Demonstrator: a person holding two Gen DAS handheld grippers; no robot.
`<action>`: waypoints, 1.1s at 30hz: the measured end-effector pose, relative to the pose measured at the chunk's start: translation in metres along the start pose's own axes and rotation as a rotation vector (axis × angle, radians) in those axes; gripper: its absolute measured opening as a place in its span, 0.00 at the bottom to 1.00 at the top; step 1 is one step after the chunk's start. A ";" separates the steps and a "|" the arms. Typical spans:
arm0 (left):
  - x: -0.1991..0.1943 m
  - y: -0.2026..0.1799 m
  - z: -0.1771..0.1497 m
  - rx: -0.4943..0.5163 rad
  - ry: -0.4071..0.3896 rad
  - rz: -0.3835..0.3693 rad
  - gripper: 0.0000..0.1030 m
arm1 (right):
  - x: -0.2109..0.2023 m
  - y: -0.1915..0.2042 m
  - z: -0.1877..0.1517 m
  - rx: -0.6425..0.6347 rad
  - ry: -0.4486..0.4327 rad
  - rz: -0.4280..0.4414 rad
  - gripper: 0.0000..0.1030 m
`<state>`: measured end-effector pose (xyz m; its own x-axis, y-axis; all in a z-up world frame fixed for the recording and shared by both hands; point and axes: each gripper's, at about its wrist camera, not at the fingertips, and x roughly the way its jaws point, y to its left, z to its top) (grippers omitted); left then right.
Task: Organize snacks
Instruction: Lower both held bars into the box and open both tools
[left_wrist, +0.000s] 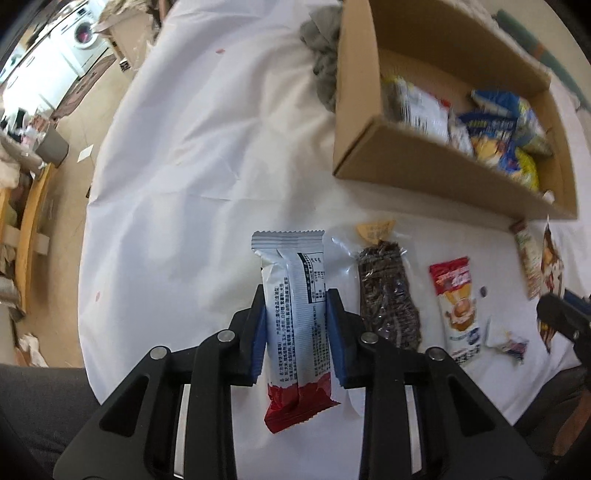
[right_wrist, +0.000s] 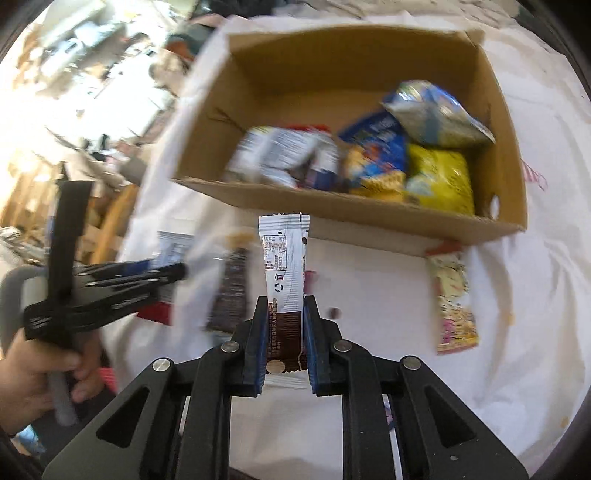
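My left gripper (left_wrist: 295, 301) is shut on a white and red snack bar wrapper (left_wrist: 293, 317) and holds it above the white tablecloth. My right gripper (right_wrist: 285, 304) is shut on a white and brown snack bar wrapper (right_wrist: 283, 273), held in front of the cardboard box (right_wrist: 369, 212). The box (left_wrist: 424, 173) holds several snack bags. On the cloth lie a dark seaweed pack (left_wrist: 389, 291), a red and white packet (left_wrist: 458, 310) and a small candy (left_wrist: 511, 347). The left gripper also shows in the right wrist view (right_wrist: 162, 275), side-on.
A pink and yellow packet (right_wrist: 452, 306) lies right of the box's front corner. More packets (left_wrist: 528, 258) lie at the far right. A grey cloth (left_wrist: 323, 55) sits behind the box. The table edge drops to the floor on the left (left_wrist: 96, 177).
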<state>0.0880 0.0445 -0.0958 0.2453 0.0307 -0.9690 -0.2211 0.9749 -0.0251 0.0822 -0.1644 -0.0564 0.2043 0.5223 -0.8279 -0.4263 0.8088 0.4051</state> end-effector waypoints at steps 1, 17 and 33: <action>-0.007 0.002 -0.001 -0.012 -0.018 -0.001 0.24 | -0.005 0.003 0.003 -0.004 -0.011 0.012 0.17; -0.105 -0.028 0.048 0.004 -0.266 -0.072 0.25 | -0.066 -0.046 0.037 0.132 -0.239 0.005 0.17; -0.094 -0.099 0.108 0.183 -0.320 -0.184 0.25 | -0.059 -0.095 0.088 0.269 -0.302 -0.062 0.17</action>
<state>0.1887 -0.0312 0.0244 0.5524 -0.1091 -0.8264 0.0184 0.9928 -0.1188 0.1886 -0.2488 -0.0117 0.4887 0.4940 -0.7191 -0.1673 0.8620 0.4784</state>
